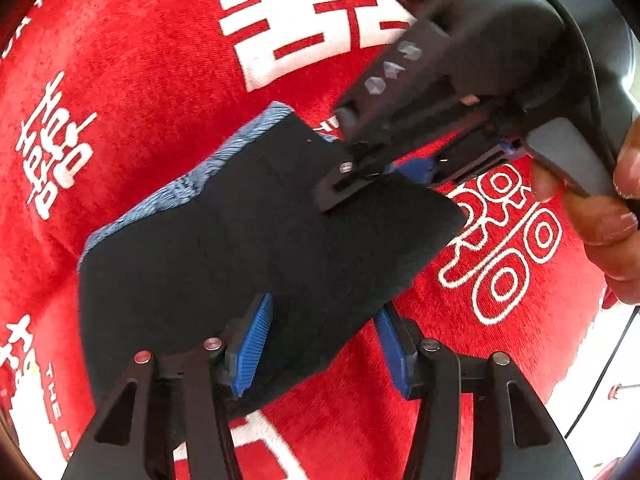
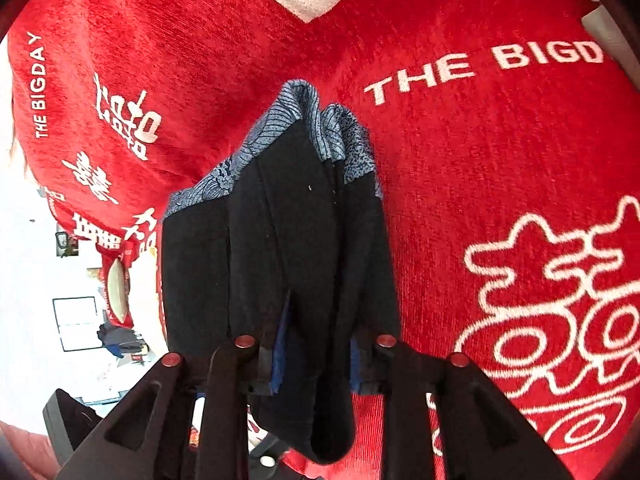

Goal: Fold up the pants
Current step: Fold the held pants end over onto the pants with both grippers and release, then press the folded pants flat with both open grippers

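Note:
The dark folded pants (image 1: 240, 240) with a blue patterned lining lie on a red cloth (image 1: 160, 80) with white lettering. My left gripper (image 1: 324, 348) stands open at their near edge, the fabric lying between its blue pads (image 1: 256, 340) without being pressed. My right gripper (image 1: 376, 176), held by a person's hand (image 1: 612, 216), sits at the far right corner. In the right wrist view a bunched fold of the pants (image 2: 300, 220) droops between the parted pads of my right gripper (image 2: 318, 360), which looks open.
The red cloth (image 2: 480, 140) spreads wide on all sides of the pants. Its edge drops off at the left, where a bright white floor (image 2: 24, 280) and some distant clutter show. A thin dark cable (image 1: 600, 380) runs at the lower right.

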Action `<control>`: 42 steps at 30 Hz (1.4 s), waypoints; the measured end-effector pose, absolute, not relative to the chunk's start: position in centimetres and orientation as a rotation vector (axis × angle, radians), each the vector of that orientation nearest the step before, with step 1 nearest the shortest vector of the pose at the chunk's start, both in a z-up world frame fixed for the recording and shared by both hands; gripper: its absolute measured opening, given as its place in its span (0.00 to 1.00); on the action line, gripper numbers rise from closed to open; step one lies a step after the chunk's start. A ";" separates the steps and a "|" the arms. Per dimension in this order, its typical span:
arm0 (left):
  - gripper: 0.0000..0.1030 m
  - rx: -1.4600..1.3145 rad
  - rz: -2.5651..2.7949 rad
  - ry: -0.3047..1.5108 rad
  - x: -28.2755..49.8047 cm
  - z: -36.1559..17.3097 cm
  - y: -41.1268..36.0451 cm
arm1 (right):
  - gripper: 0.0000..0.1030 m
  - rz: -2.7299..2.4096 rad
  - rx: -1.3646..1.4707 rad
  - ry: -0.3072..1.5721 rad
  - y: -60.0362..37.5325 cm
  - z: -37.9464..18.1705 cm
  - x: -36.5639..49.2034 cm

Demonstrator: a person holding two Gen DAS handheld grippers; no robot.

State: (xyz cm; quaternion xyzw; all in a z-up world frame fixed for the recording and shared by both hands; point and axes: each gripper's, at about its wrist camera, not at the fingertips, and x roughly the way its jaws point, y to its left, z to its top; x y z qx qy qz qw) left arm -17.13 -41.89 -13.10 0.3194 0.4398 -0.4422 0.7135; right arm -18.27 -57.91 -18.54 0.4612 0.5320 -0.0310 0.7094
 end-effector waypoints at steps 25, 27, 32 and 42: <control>0.85 0.527 -0.615 1.219 -3.8 -15.3 -32.5 | 0.35 -0.319 0.813 1.153 -52.3 -11.6 -21.0; 0.88 0.511 -0.612 1.234 -3.5 -15.5 -32.5 | 0.35 -0.316 0.798 1.194 -51.7 -12.7 -20.4; 0.89 0.515 -0.634 1.228 -3.5 -15.7 -32.4 | 0.35 -0.343 0.788 1.240 -51.3 -15.1 -20.4; 0.94 0.377 -0.630 1.376 -1.0 -16.8 -31.5 | 0.35 -0.360 0.763 1.210 -50.5 -16.0 -20.7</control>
